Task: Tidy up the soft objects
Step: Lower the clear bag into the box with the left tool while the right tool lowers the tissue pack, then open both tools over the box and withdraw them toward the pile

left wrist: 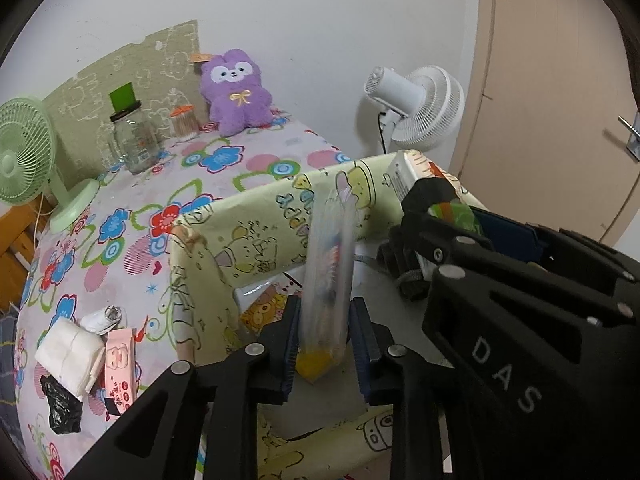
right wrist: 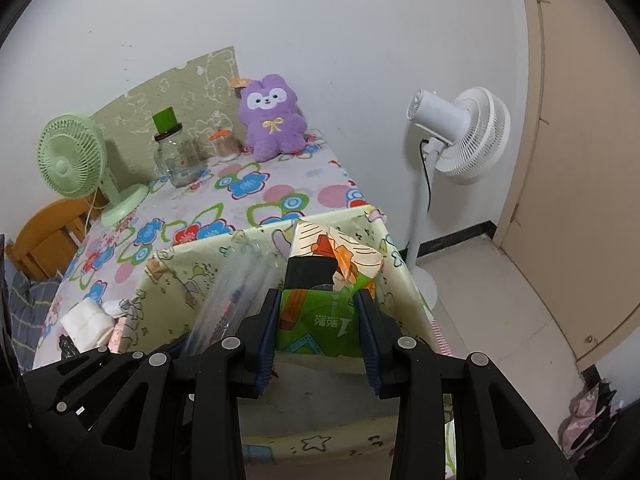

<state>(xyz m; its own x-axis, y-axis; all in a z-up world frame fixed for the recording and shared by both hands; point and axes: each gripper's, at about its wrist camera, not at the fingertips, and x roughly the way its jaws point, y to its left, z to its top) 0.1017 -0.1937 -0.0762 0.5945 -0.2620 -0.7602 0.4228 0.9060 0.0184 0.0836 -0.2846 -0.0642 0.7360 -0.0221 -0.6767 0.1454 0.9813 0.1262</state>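
My left gripper (left wrist: 325, 340) is shut on a clear plastic packet (left wrist: 330, 272) with a yellow bottom, held upright inside a pale yellow cartoon-print box (left wrist: 208, 240). My right gripper (right wrist: 318, 332) is shut on a green printed tissue pack (right wrist: 324, 304) over the same box (right wrist: 176, 276); this gripper and pack show at the right of the left wrist view (left wrist: 448, 208). The clear packet also shows in the right wrist view (right wrist: 236, 292). A purple plush toy (left wrist: 236, 92) sits at the table's far edge against the wall (right wrist: 272, 118).
Left of the box on the floral tablecloth (left wrist: 132, 184) lie white tissues (left wrist: 70, 354), a pink wipes pack (left wrist: 118, 372) and a black bag (left wrist: 60, 404). A glass jar (left wrist: 134, 140), a green desk fan (left wrist: 28, 160) and a white standing fan (right wrist: 460, 136) stand around.
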